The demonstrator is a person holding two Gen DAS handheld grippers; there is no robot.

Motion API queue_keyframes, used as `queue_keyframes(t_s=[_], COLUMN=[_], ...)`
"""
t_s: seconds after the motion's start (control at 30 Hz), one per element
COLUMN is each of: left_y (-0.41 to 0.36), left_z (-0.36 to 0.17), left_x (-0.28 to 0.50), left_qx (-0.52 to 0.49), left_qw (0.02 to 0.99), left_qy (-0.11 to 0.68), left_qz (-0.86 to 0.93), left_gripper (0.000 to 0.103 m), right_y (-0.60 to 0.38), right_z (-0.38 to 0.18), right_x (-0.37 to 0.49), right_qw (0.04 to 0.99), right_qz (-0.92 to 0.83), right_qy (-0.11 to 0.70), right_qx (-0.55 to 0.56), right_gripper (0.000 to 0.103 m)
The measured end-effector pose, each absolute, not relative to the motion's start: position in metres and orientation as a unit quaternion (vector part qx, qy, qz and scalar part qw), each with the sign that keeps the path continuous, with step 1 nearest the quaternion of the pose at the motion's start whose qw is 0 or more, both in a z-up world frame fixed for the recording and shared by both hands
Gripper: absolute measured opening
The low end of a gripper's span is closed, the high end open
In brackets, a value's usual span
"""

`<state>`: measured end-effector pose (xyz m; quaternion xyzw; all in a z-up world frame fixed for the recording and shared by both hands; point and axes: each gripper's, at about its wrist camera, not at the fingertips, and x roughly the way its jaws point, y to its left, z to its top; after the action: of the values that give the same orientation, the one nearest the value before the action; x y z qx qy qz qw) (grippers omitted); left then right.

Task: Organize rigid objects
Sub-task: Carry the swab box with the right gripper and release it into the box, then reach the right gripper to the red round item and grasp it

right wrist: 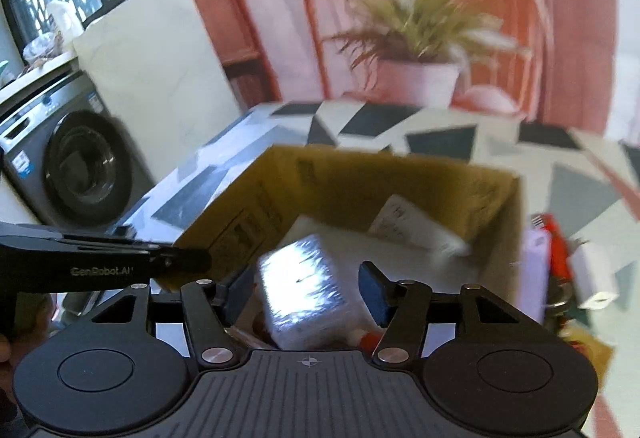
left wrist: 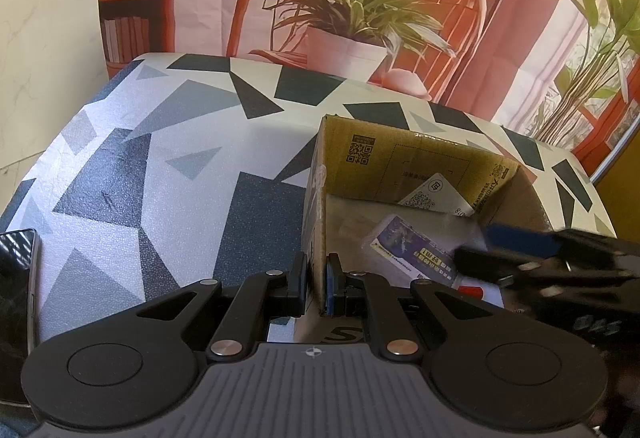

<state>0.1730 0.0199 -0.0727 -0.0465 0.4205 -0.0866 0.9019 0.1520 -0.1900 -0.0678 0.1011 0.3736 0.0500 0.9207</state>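
Left wrist view: the left gripper (left wrist: 317,288) is clenched on the near left wall of the box (left wrist: 316,198); one finger is outside the wall and one inside, and both pads press the cardboard. The box stands on the table (left wrist: 160,166), open on top, ahead and to the right of this gripper; inside it lie a pack (left wrist: 412,250) with blue print and, farther back, a white card (left wrist: 432,194) that leans on the far wall. The right gripper (left wrist: 516,250) comes in from the right over the box, blurred. A phone (left wrist: 16,278) lies at the far left.

Right wrist view: the right gripper (right wrist: 308,290) is released; its fingers stand apart on both sides of the pack (right wrist: 300,286), and the right pad does not touch it; the left side I cannot tell. The pack is inside the box (right wrist: 400,174), just ahead of the fingers. The left gripper (right wrist: 188,260) holds the box wall at the left. Right of the box, some small things (right wrist: 560,262) lie on the table (right wrist: 568,194), too blurred to name.
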Motion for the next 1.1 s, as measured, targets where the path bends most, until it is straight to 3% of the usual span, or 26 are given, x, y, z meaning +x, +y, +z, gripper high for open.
queue_keyframes(t_s=[0.33, 0.77, 1.0, 1.1], left_y=[0.02, 0.018, 0.018, 0.018], left_z=[-0.073, -0.073, -0.074, -0.074], left_x=[0.174, 0.175, 0.175, 0.175], left_qx=[-0.048, -0.042, -0.042, -0.041], left_qw=[0.902, 0.901, 0.901, 0.901], left_qy=[0.421, 0.424, 0.425, 0.425], left_qz=[-0.084, -0.08, -0.079, -0.079], left_gripper=[0.01, 0.01, 0.01, 0.01], right_y=[-0.253, -0.322, -0.304, -0.302], right_z=[-0.036, -0.117, -0.118, -0.121], right_x=[0.086, 0.068, 0.083, 0.09], right_qw=[0.95, 0.906, 0.915, 0.916], right_qz=[-0.083, -0.177, -0.162, -0.154], right_qy=[0.287, 0.369, 0.362, 0.365], right_qx=[0.091, 0.106, 0.073, 0.071], right_gripper=[0.055, 0.049, 0.048, 0.041])
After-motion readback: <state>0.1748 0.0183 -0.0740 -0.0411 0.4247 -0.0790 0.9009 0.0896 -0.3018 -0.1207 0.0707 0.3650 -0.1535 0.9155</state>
